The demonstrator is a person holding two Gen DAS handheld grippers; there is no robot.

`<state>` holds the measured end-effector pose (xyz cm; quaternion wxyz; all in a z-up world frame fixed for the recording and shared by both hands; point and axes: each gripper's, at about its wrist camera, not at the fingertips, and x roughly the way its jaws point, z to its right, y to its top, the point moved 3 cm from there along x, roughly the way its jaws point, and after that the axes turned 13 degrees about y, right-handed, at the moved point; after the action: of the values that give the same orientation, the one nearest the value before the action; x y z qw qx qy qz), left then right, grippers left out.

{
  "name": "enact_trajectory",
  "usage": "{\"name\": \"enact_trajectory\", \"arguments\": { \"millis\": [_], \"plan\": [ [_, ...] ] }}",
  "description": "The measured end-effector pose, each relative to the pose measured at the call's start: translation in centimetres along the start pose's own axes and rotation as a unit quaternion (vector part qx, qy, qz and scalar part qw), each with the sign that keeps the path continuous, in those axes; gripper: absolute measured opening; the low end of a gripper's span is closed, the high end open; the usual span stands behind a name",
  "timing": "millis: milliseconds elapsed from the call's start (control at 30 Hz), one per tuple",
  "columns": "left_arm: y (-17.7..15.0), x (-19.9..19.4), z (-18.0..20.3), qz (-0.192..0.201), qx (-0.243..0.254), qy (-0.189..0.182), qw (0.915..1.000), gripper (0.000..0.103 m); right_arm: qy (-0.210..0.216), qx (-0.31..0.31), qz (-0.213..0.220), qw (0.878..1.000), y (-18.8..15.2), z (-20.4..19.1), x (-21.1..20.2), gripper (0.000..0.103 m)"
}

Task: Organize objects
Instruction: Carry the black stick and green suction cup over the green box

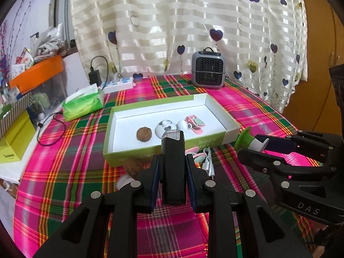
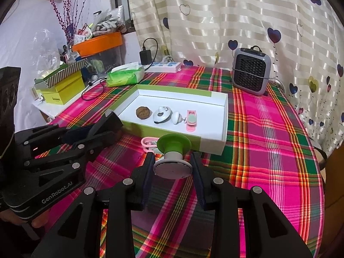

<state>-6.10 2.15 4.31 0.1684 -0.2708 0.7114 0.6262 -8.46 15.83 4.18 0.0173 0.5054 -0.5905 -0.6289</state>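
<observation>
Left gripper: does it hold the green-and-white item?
No, the left gripper holds a black stick; the right gripper holds that item.

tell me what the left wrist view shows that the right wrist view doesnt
Only the left wrist view shows the white cable and a second brown walnut-like lump on the tablecloth in front of the box, plus the clear-capped end of the black device clamped in the left gripper.

Only the right wrist view shows the purple dried branches and the flat round face of the green-and-white piece held by the right gripper.

Both show the shallow green box with its row of small items, the grey heater, and the green tissue pack.
</observation>
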Motion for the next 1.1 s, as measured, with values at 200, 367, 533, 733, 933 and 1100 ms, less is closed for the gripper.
{"name": "enact_trajectory", "arguments": {
  "millis": [200,367,533,733,933,1100],
  "plan": [
    [0.3,-1.0,-0.3,0.010,-0.008,-0.013,0.9998,0.021,0.000,-0.003,0.003,1.000,-0.1,-0.4,-0.4,0.035],
    [0.1,-1.1,-0.1,-0.018,-0.031,-0.087,0.9955,0.021,-0.002,-0.006,0.008,1.000,0.0,-0.9,-1.1,0.035],
    [-0.1,-1.4,-0.2,-0.028,-0.046,-0.112,0.9922,0.021,-0.004,-0.012,0.014,1.000,0.2,-1.5,-1.7,0.035],
    [-0.2,-1.7,-0.7,-0.032,-0.056,-0.118,0.9910,0.021,-0.004,-0.023,0.022,0.999,0.6,-2.7,-2.4,0.035],
    [-0.3,-1.8,-1.3,-0.031,-0.062,-0.108,0.9918,0.021,-0.002,-0.033,0.027,0.999,0.8,-3.7,-2.8,0.035],
    [-0.2,-1.9,-1.7,-0.027,-0.061,-0.093,0.9934,0.021,0.001,-0.035,0.028,0.999,0.8,-4.0,-2.7,0.035]
  ]
}}
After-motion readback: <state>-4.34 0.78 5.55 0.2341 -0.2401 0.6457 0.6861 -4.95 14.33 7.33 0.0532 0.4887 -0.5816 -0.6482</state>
